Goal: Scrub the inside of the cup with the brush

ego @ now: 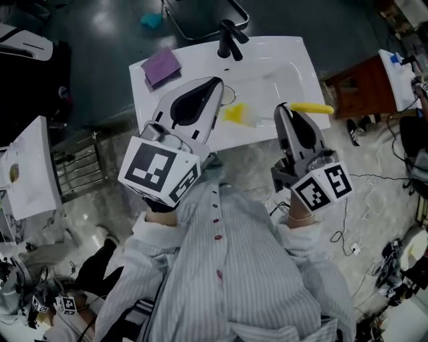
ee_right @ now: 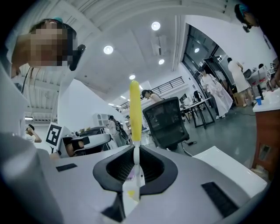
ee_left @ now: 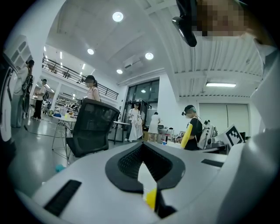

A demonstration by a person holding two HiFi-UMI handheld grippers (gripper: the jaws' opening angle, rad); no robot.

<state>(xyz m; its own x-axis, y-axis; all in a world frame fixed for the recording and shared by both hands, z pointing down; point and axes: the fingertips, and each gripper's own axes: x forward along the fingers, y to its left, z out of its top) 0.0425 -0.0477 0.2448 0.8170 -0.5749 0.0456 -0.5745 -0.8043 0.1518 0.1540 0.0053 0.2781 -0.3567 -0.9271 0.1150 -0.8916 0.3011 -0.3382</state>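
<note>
My left hand-held gripper (ego: 216, 90) pinches the cup (ego: 237, 114), my right hand-held gripper (ego: 283, 111) the brush (ego: 311, 107), over the sink (ego: 294, 55). The brush sits outside the cup, so all scrubbing seems left.

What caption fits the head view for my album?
Over a white sink, the left gripper holds a yellowish cup and the right gripper a yellow brush.

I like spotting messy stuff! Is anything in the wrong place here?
A small teal thing lies on the dark floor beyond the white sink, alone. It looks dropped, though I cannot tell what it is.
</note>
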